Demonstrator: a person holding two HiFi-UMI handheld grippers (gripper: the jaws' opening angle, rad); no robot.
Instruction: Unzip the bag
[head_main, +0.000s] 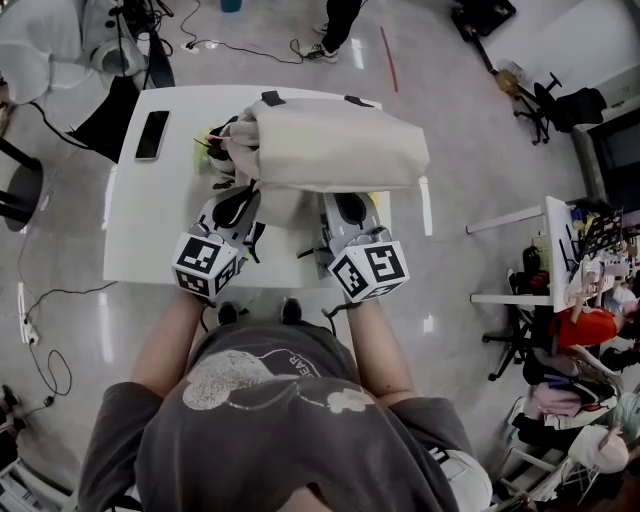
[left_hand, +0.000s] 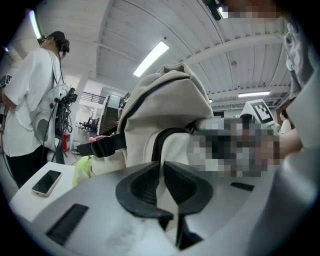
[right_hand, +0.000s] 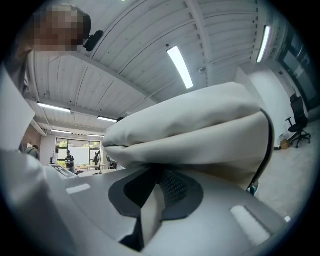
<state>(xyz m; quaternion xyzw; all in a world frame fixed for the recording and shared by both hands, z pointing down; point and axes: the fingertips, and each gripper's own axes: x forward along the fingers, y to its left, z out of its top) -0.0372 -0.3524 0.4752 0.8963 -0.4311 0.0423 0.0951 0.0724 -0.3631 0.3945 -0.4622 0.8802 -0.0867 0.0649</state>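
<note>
**Both grippers bite cloth as bag waits to be unzipped**

Head view: the cream bag (head_main: 335, 145) lies on its side along the far edge of the white table (head_main: 150, 235), reaching toward the far right corner. A phone (head_main: 152, 135) sits near the far left corner. The left gripper (head_main: 238, 195) meets the bag's near left end and the right gripper (head_main: 347, 200) its near side.

Left gripper view: the jaws stand almost together, clamped on a fold of cream cloth just below the black zip (left_hand: 159, 142), which curves up over the bag. A black strap (left_hand: 102, 146) juts out to the left. No slider can be picked out.

Right gripper view: the jaws are likewise pinched on a strip of the bag's cloth under its bulging side, with no zip between them.

The zip looks fully closed. The left grip, being right beside the track, would best serve as the anchor. The right gripper likely needs to let go, find the slider, and draw it along the track's curve while the cloth stays taut.
</note>
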